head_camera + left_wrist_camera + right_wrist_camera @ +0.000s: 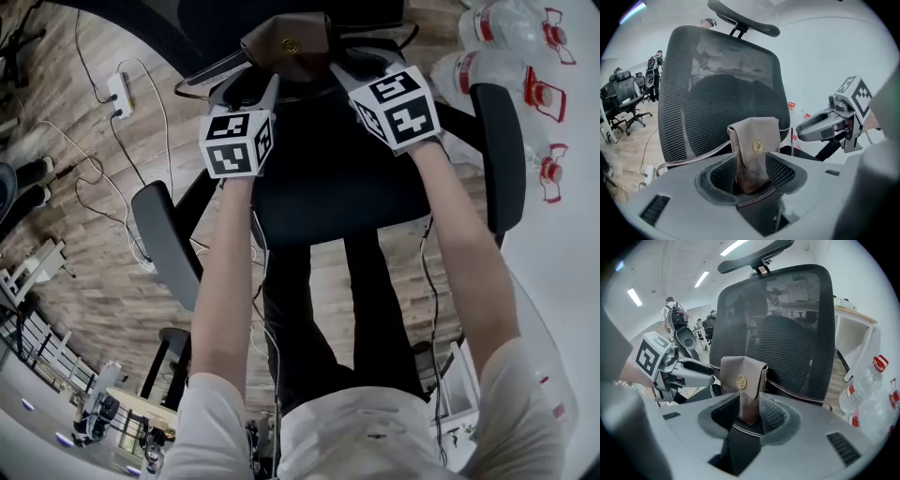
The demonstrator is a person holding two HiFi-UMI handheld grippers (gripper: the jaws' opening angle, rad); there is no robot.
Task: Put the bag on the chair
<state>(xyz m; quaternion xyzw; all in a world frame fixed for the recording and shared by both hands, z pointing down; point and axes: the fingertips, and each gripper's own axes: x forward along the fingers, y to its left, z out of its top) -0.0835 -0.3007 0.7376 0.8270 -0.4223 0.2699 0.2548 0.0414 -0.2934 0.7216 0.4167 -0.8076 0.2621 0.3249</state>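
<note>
Shows brown bag (291, 52) upright on seat (328, 187) of blk mesh office chair, back against backrest (717, 89), flap w/ round gold-tone clasp facing the gripper cams. Shows thin strap (693, 157) trailing off bag's side along base of backrest.

Catches left gripper (251, 94) and right gripper (361, 73) side by side just in front of bag, both angled down toward it, marker cubes on top, bare forearms behind.

Puts left gripper's jaws wide apart in its own view, bag's lower half framed btwn them, pads not clamping it. Same for right gripper: jaws spread wide, bag btwn, nothing gripped.

Takes in headrest (754, 256) above backrest and armrests (164, 244) on either side of seat.

Includes clear, red-trimmed water bottles (511, 66) at head view's right edge, plus white power strip (120, 94) w/ cables on wood floor (84, 206) at left.

Picks up more office chairs (626, 101) in bkgd of left gripper view, and a person (672, 310) standing in bkgd of right gripper view, under ceiling strip lights.
</note>
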